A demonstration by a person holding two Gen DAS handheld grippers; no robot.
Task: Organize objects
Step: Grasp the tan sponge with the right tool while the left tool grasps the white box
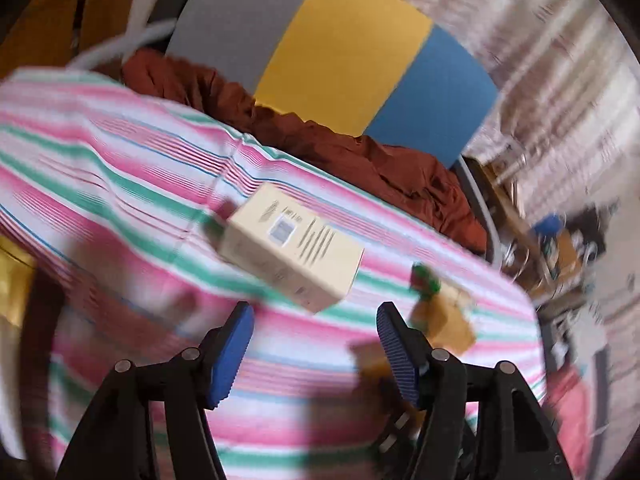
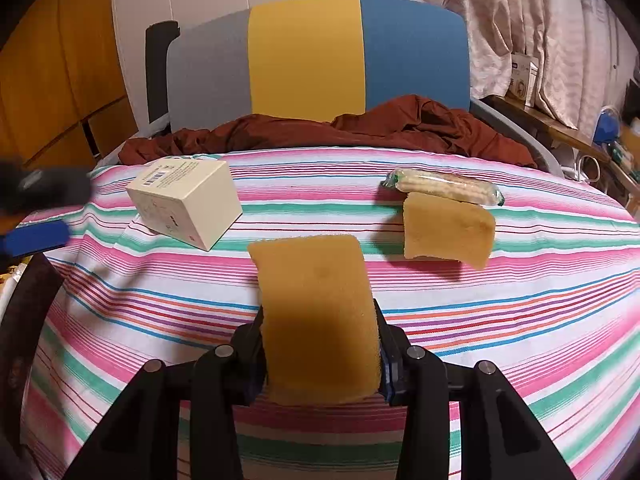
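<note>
My right gripper is shut on a yellow sponge and holds it upright above the striped cloth. A second yellow sponge lies ahead to the right, with a wrapped biscuit pack behind it. A cream box lies ahead to the left. In the blurred left wrist view my left gripper is open and empty above the cloth, with the cream box just ahead and the sponge and biscuit pack beside its right finger. The left gripper also shows at the right wrist view's left edge.
A crumpled rust-brown garment lies along the cloth's far edge. Behind it stands a chair back in grey, yellow and blue. A cluttered shelf and curtains are to the right. A wooden cabinet is at the left.
</note>
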